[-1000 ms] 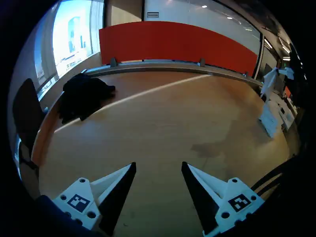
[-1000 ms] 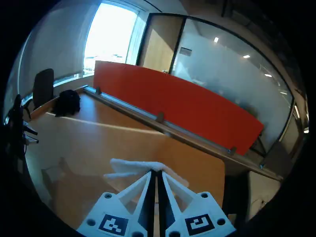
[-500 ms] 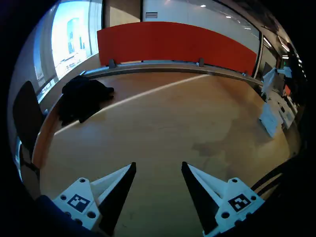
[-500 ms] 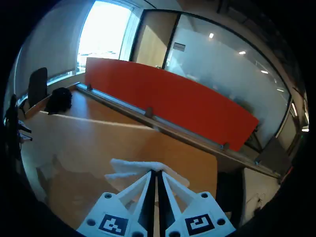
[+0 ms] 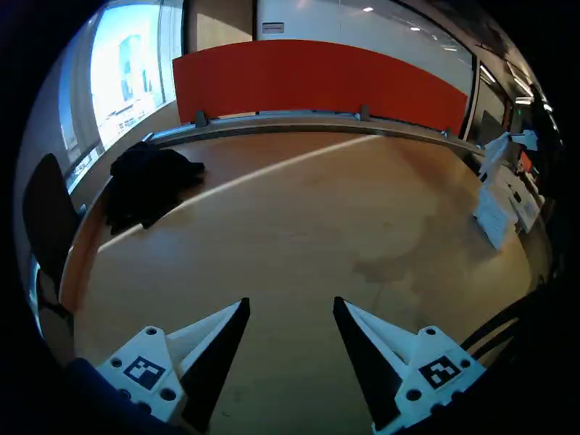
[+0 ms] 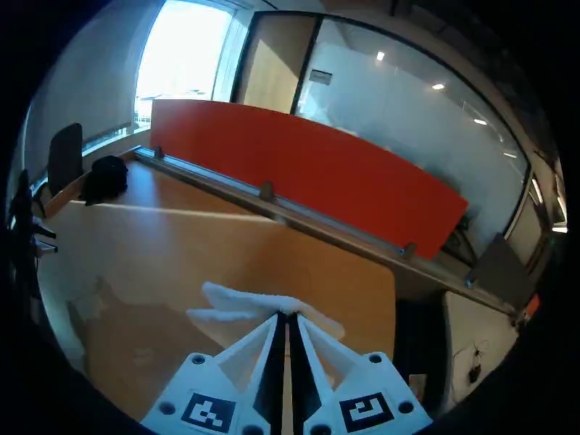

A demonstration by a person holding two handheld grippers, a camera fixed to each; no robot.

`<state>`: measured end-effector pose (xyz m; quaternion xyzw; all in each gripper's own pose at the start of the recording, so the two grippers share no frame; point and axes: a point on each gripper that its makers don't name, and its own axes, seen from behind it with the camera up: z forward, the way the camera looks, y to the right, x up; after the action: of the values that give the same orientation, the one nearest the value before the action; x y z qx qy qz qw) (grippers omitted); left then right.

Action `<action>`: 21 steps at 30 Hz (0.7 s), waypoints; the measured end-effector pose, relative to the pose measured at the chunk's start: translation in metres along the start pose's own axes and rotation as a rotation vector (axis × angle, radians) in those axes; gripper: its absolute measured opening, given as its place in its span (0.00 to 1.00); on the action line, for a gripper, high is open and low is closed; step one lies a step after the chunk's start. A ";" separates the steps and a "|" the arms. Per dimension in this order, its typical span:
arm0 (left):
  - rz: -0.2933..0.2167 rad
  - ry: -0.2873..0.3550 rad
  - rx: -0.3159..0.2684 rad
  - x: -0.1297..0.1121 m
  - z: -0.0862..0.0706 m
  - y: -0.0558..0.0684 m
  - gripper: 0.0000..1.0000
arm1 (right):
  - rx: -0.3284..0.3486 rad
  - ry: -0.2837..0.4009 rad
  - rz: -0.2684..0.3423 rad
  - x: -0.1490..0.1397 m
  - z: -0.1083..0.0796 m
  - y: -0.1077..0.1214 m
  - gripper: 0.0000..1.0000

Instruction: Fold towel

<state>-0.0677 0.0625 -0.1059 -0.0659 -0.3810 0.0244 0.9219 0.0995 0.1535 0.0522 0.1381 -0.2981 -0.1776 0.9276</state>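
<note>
In the right gripper view, a white towel (image 6: 250, 302) is pinched by its edge, and my right gripper (image 6: 288, 319) is shut on it, holding it above the wooden table (image 6: 181, 239). The cloth bunches out to the left and right of the fingertips. My left gripper (image 5: 290, 304) stands open low over the same wooden table (image 5: 304, 210), with nothing between its fingers. Far to the right in the left gripper view, the towel (image 5: 500, 199) hangs as a white shape beside the table's edge.
A black bundle of cloth (image 5: 148, 181) lies at the table's far left corner, also seen small as the bundle (image 6: 105, 177). An orange divider panel (image 5: 319, 76) runs along the table's back edge. A dark chair (image 5: 43, 210) stands off the left side.
The right gripper has turned slightly with the towel still held; its view has shifted so the divider sits lower and further left. The left gripper has barely moved.
</note>
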 end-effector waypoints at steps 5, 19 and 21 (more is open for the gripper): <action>0.005 0.001 -0.005 0.000 -0.001 0.003 0.85 | -0.018 -0.048 0.027 -0.037 -0.014 0.006 0.05; 0.021 -0.003 -0.015 -0.005 -0.003 0.011 0.85 | -0.070 -0.177 0.132 -0.136 -0.040 0.012 0.05; 0.023 -0.004 -0.015 -0.006 -0.003 0.012 0.85 | -0.078 -0.189 0.143 -0.145 -0.041 0.013 0.05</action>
<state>-0.0696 0.0731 -0.1138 -0.0769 -0.3820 0.0321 0.9204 0.0175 0.2308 -0.0482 0.0629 -0.3859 -0.1347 0.9105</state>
